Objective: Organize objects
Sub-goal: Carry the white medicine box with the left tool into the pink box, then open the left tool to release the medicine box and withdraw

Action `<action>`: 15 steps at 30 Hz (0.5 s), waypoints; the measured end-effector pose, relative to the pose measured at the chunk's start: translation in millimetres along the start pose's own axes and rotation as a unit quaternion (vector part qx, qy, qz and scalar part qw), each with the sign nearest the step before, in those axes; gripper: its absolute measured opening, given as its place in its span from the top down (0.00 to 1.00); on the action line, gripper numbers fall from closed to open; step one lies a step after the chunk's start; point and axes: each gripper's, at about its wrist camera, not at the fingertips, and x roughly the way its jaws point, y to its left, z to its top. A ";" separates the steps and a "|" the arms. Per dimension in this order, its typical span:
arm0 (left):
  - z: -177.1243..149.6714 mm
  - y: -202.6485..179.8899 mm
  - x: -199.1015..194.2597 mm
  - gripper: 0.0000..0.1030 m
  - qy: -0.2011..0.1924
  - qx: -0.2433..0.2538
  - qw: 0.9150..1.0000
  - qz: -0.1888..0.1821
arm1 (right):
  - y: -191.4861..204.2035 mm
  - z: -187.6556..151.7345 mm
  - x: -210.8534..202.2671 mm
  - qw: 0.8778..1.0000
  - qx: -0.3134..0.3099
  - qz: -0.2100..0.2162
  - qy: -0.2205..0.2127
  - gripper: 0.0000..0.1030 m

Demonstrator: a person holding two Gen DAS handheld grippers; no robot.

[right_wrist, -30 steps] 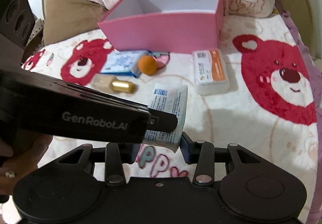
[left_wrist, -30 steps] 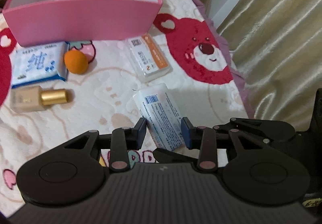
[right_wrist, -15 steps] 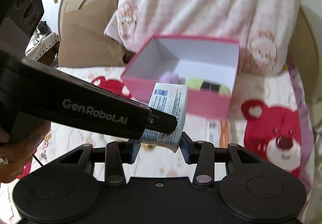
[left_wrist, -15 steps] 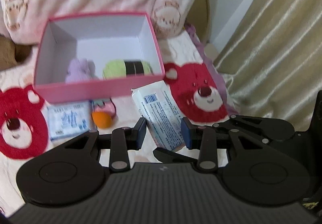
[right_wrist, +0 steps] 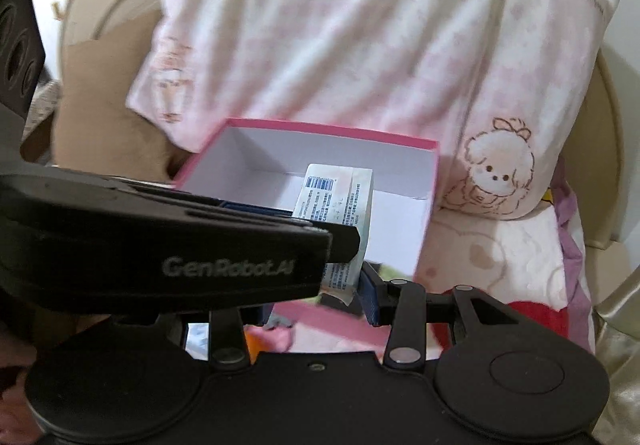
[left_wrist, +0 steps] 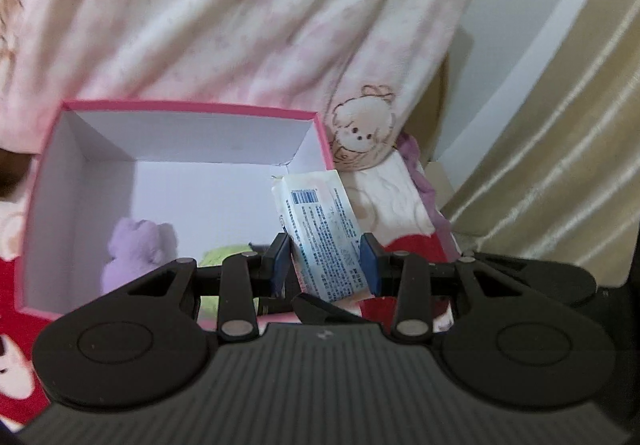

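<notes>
A white wipes pack (left_wrist: 324,241) with blue print and a barcode hangs in the air over the right part of the open pink box (left_wrist: 192,107). My left gripper (left_wrist: 324,269) is shut on its lower half, a blue pad on each side. In the right wrist view the same pack (right_wrist: 340,201) stands above the box (right_wrist: 332,125), and my right gripper (right_wrist: 320,293) is shut on its bottom end; the left tool's black housing (right_wrist: 200,245) hides the right gripper's left finger. Inside the box lie a purple plush toy (left_wrist: 136,245) and a green item (left_wrist: 224,257).
A pink-and-white pillow (left_wrist: 240,25) with a cartoon print leans right behind the box. The red-bear blanket (left_wrist: 412,245) lies beneath. A beige curtain (left_wrist: 560,125) hangs at the right. An orange item (right_wrist: 260,341) shows on the blanket below the right gripper.
Both grippers have lifted the wipes pack off the blanket and carried it up and forward to above the pink box. The items on the blanket have dropped out of the left view.
</notes>
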 end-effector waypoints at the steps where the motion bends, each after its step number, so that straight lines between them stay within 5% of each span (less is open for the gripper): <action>1: 4.7 6.7 12.8 0.65 0.005 -0.013 1.000 -0.003 | -1.1 3.7 9.8 1.000 -0.002 -0.008 0.006 0.55; 9: 17.7 56.4 80.9 0.65 0.026 -0.110 0.993 -0.035 | -9.4 33.6 84.2 0.996 -0.022 -0.043 0.075 0.55; 15: 31.9 71.3 108.2 0.66 0.044 -0.118 0.990 -0.056 | -10.4 44.3 110.2 0.993 -0.035 -0.068 0.095 0.55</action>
